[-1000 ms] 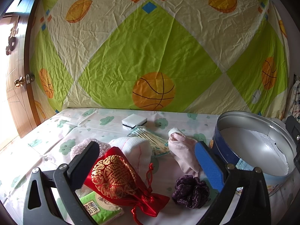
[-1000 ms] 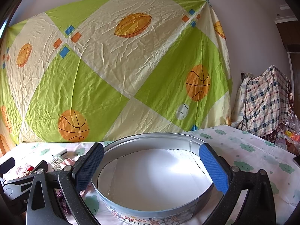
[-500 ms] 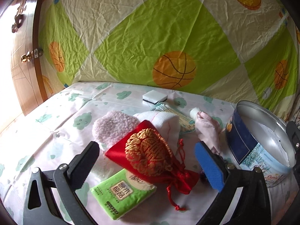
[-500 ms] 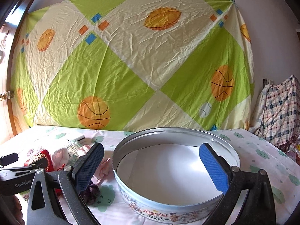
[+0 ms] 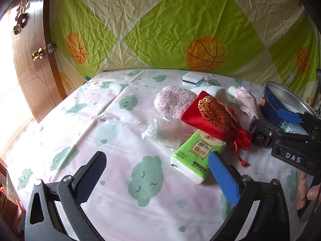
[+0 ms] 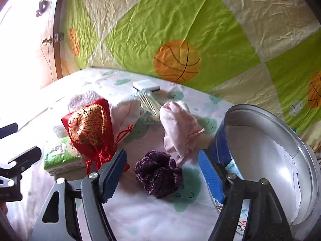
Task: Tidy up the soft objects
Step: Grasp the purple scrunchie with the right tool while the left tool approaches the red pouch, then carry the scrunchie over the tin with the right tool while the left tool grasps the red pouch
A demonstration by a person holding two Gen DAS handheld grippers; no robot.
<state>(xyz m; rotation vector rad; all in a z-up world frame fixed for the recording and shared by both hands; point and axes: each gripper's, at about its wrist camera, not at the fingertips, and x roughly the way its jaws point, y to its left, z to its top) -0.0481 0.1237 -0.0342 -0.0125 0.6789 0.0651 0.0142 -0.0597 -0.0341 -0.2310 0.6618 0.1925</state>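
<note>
A purple scrunchie (image 6: 158,173) lies on the cloud-print sheet between the open fingers of my right gripper (image 6: 161,170), which is empty. A round blue tin (image 6: 266,156) stands open and empty just right of it. A red pouch with gold embroidery (image 5: 215,116) lies on a green tissue pack (image 5: 197,152); it also shows in the right wrist view (image 6: 90,128). A pink cloth (image 6: 178,128), a fluffy pink pad (image 5: 172,102) and a white cloth (image 6: 125,108) lie behind. My left gripper (image 5: 158,172) is open and empty over bare sheet, left of the tissue pack.
A white and black sponge (image 6: 146,85) and a pack of cotton swabs (image 6: 149,102) lie at the back. A clear plastic bag (image 5: 162,130) lies left of the tissue pack. A basketball-print sheet (image 5: 180,20) hangs behind the table; a wooden door (image 5: 30,60) stands at left.
My left gripper has pulled back and swung left, away from the pile. My right gripper has swung left from over the tin and lowered around the purple scrunchie.
</note>
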